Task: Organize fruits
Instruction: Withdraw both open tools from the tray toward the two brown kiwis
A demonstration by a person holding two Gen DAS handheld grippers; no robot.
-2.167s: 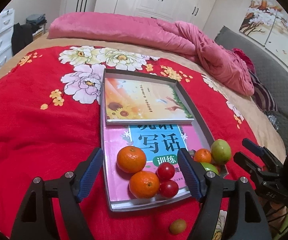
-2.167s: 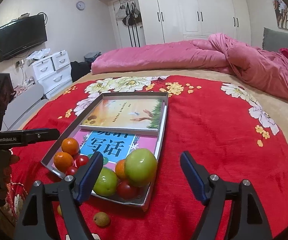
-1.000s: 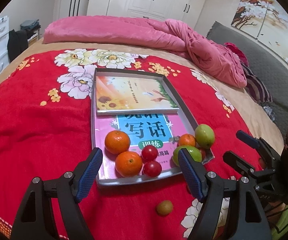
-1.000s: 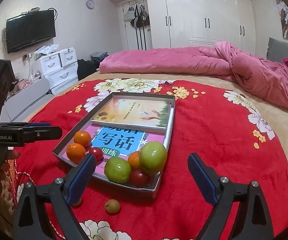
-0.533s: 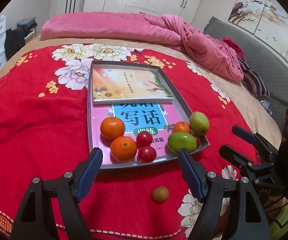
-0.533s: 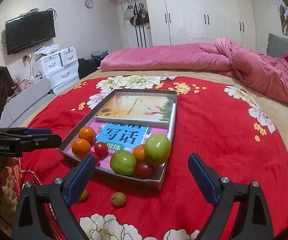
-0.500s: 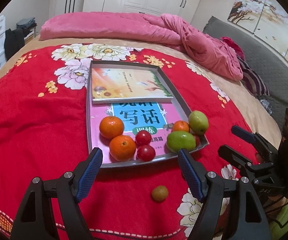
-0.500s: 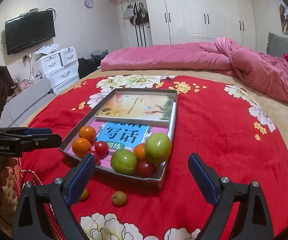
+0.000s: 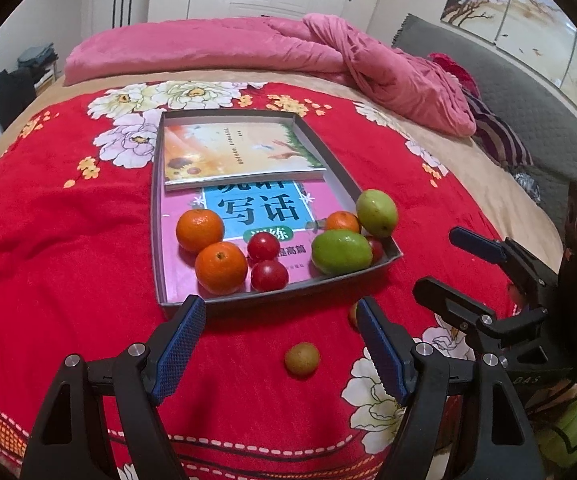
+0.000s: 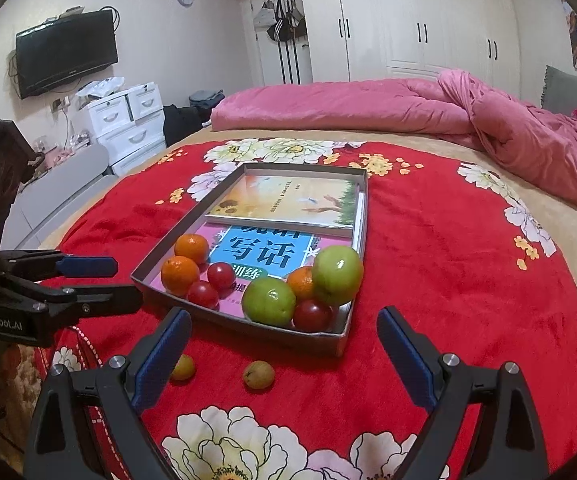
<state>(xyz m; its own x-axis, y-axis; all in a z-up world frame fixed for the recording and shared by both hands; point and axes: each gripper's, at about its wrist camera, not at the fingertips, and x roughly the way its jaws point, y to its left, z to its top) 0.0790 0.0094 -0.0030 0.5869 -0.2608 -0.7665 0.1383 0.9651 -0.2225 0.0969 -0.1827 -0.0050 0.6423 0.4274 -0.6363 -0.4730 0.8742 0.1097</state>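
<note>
A bed (image 9: 48, 240) covered by a red floral blanket (image 10: 448, 280) fills both views, with a rumpled pink quilt (image 9: 288, 48) at 12 o'clock. On the blanket lies a shallow grey tray (image 9: 154, 216) holding two books: a yellow sunflower book (image 9: 232, 152) overlapping a pink book (image 9: 260, 208). At the tray's near end, toward 6 o'clock, the fruit sits in two groups. At 4 o'clock are two green fruits (image 9: 341, 252), a small orange (image 9: 341, 221) and a red tomato (image 10: 312, 314). At 8 o'clock are two oranges (image 9: 221, 267) touching two tomatoes (image 9: 269, 275).

The left gripper (image 9: 280, 344) hovers near the tray's front edge, jaws released and spread wide, holding nothing. The right gripper (image 10: 284, 354) hangs likewise, jaws released and empty.

Outside the tray, on the blanket just in front of it, lie two small brownish-yellow fruits (image 10: 259, 375), well apart from each other; one lies between the left gripper's fingers (image 9: 180, 344).
</note>
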